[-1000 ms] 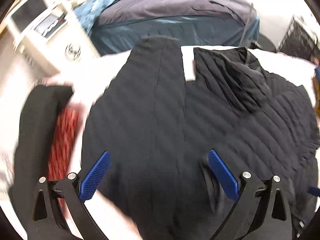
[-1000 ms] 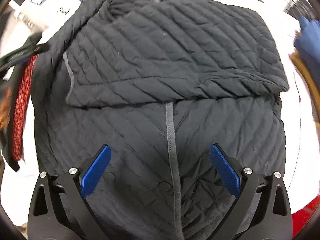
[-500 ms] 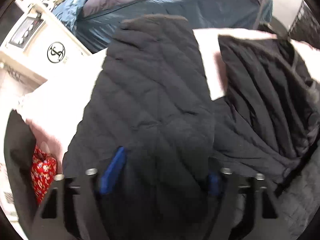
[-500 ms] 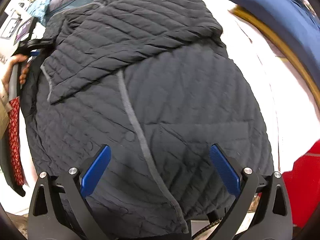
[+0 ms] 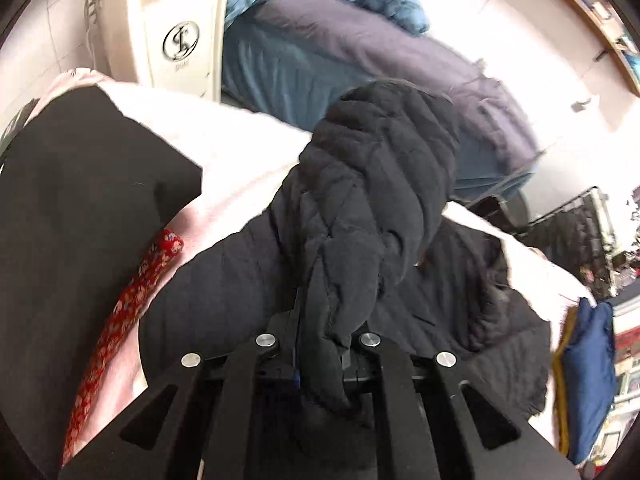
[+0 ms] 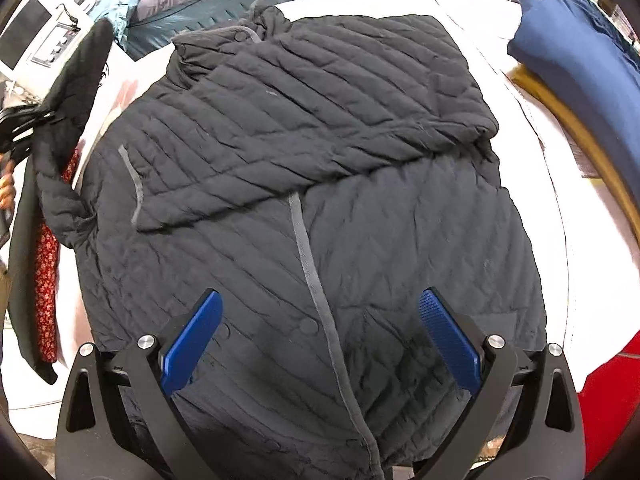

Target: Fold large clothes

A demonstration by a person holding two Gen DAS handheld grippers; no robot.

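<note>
A black quilted puffer jacket [image 6: 320,208] lies front up on a white padded table [image 6: 532,208], with one sleeve folded across its chest [image 6: 320,112]. My left gripper [image 5: 320,360] is shut on the other sleeve [image 5: 368,208] and holds it lifted off the table. In the right wrist view this lifted sleeve [image 6: 72,120] hangs at the left edge. My right gripper [image 6: 320,336] is open and empty, hovering above the jacket's lower front near the grey placket [image 6: 312,272].
A black garment with red patterned lining [image 5: 80,220] lies at the table's left. A folded blue garment on a yellow one [image 6: 580,64] sits at the right. A blue and purple duvet [image 5: 360,48] and a cream appliance [image 5: 180,40] stand behind.
My left gripper has closed on the sleeve and raised it off the table. My right gripper has stayed open and drifted back over the jacket's lower front.
</note>
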